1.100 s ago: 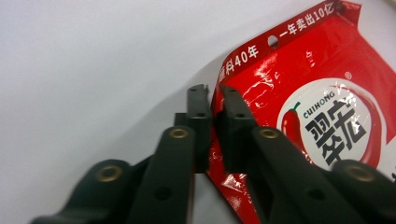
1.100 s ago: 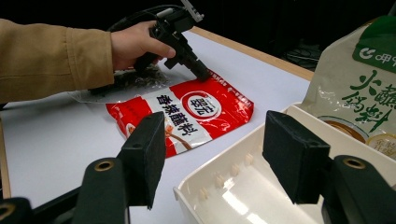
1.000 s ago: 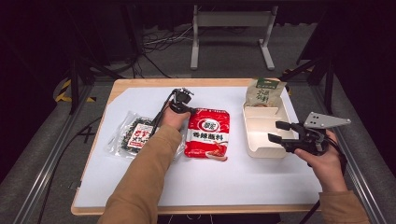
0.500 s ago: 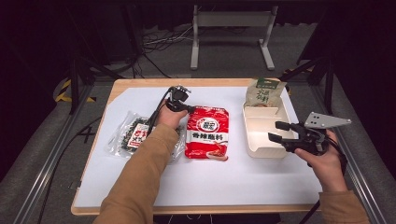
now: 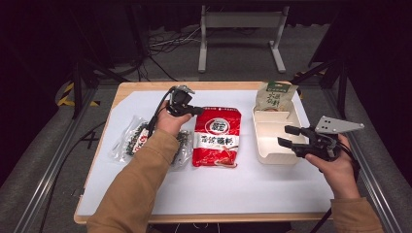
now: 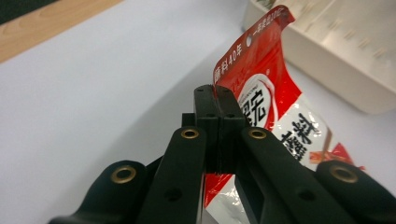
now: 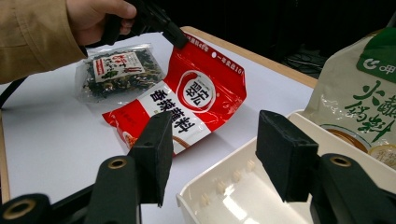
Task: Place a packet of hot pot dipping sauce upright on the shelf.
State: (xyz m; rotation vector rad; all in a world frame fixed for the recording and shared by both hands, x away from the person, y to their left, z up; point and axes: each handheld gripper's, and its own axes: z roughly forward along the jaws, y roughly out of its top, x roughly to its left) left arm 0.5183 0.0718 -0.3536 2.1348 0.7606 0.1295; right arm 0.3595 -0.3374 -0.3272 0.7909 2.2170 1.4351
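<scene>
Up goes your left gripper (image 5: pixel 197 111), jaws pinched tight on the top corner of the shiny red plastic snack bag (image 5: pixel 217 137), lifting it off the white table cover (image 5: pixel 243 184). Your right gripper (image 5: pixel 287 136) has just been closing a little; its jaws hold nothing, waiting by the cream plastic tray (image 5: pixel 272 155). Next, carry the bag over and lay it in the tray.

A wooden table (image 5: pixel 145 90) covered by a white sheet (image 5: pixel 252 189) is set on a grey carpeted floor (image 5: pixel 43 170). A pale metal stand (image 5: pixel 240 22) is seen beyond it, with black cables (image 5: pixel 160 41) strewn nearby. Dark metal rails (image 5: pixel 48 160) flank the table. The surroundings are left dark.
</scene>
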